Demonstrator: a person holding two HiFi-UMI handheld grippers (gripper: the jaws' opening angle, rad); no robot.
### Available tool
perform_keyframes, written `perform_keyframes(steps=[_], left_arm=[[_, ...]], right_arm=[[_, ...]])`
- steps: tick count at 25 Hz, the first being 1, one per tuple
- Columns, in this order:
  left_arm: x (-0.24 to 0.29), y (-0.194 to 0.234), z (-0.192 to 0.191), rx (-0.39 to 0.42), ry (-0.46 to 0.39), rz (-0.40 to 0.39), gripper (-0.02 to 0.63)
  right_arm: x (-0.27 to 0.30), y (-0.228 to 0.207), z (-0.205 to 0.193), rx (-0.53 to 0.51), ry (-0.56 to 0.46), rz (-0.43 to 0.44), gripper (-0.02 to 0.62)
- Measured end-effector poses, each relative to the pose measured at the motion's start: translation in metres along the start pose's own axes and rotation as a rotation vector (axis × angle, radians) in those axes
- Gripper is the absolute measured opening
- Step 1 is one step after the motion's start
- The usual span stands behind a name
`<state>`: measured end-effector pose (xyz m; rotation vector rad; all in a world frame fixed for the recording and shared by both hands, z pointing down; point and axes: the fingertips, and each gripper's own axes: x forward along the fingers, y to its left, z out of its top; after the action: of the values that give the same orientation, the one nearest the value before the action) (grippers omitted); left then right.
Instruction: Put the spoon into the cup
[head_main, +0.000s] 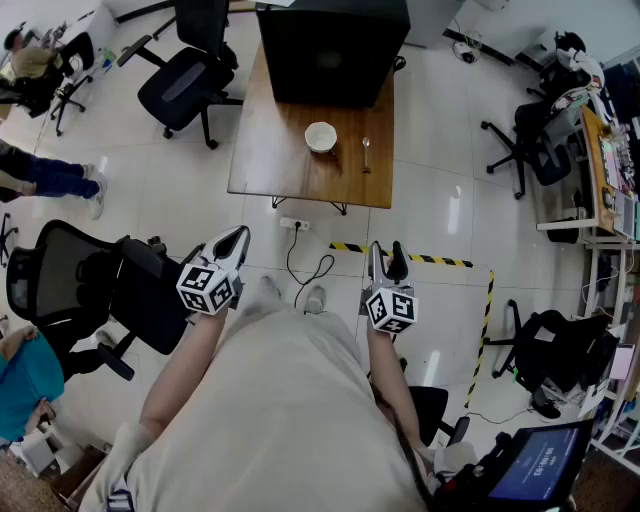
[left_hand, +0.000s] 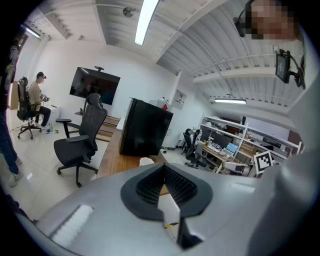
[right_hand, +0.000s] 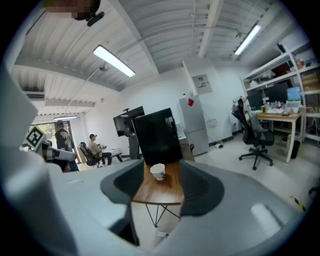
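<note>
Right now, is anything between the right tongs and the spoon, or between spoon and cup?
Nothing visible. Only open floor lies between the right tongs and the table, with a power strip off to the left. Bare wood separates the spoon from the cup.

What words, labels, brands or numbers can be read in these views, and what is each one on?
No text here can be read well enough to quote.
Blue screen, lower right in the head view: white print, too small to read.
Wall notice in the left gripper view: blurred.
Red tag on the white cabinet in the right gripper view: too small to read.
</note>
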<state>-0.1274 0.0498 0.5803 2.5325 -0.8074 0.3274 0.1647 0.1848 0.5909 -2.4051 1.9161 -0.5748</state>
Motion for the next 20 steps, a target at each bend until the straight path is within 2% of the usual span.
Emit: perform_keyframes(steps=[8,11,15,20], left_arm=[[-0.023,0.022,0.005,0.017,0.014,-0.079,0.002],[-0.032,0.032,-0.002,-0.012,0.023,-0.104,0.003],[-0.038,0.040,-0.009,-0.003,0.029,-0.159,0.002],[-0.038,0.051,-0.006,-0.001,0.035,-0.182,0.002]], right_arm=[[-0.018,0.052,0.003,-0.048,-0.007,-0.006,0.221],[-0.025,0.062,-0.001,-0.042,-0.003,-0.042,0.221],[-0.028,0.077,-0.005,-0.061,-0.006,-0.068,0.221],[-0.024,0.087,0.006,-0.079,-0.021,-0.085,0.216]])
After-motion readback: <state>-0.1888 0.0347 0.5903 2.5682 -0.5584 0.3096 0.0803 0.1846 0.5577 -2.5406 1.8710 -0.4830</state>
